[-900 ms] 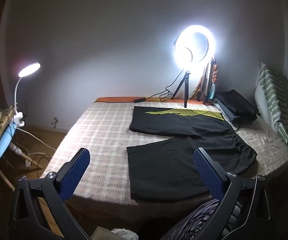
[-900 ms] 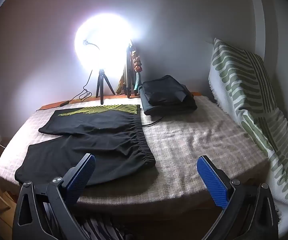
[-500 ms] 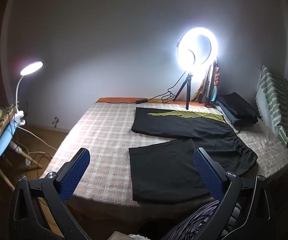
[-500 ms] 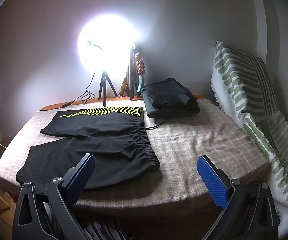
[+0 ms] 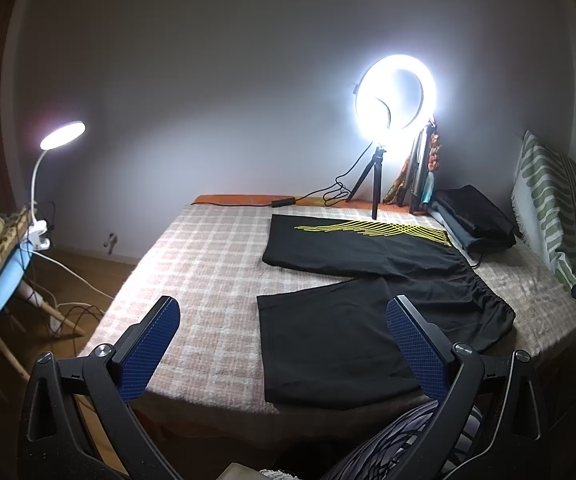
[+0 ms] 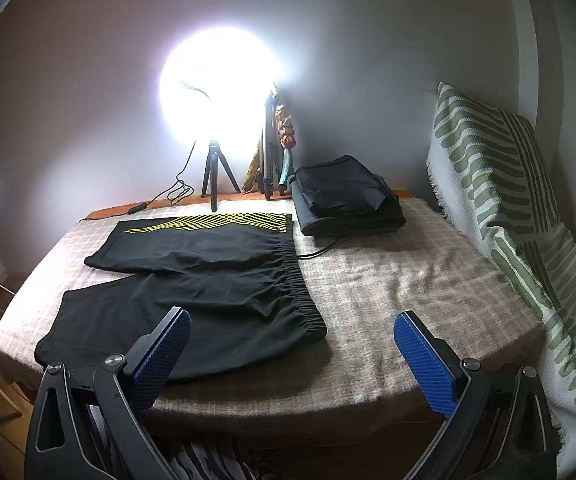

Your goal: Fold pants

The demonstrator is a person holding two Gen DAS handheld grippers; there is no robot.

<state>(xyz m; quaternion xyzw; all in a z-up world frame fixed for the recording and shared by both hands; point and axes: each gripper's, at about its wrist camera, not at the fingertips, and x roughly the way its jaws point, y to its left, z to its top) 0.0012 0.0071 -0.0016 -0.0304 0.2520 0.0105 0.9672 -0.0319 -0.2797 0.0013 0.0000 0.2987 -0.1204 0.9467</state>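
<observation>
Black shorts-style pants (image 5: 352,300) lie spread flat on the checked bed cover, legs pointing left, elastic waistband at the right; the far leg has yellow stripes. They also show in the right wrist view (image 6: 204,280). My left gripper (image 5: 284,320) is open and empty, held above the bed's near edge in front of the near leg's hem. My right gripper (image 6: 292,332) is open and empty, held above the near edge close to the waistband's near corner (image 6: 316,324).
A lit ring light on a tripod (image 5: 392,92) stands at the bed's far edge with its cable. A stack of folded dark clothes (image 6: 348,196) lies at the far right. A green-striped cushion (image 6: 508,216) leans at the right. A desk lamp (image 5: 60,136) and chair stand left.
Both grippers have drifted slightly back and up, so the bed sits a bit lower in both views. The pants have not moved. Both grippers stay open.
</observation>
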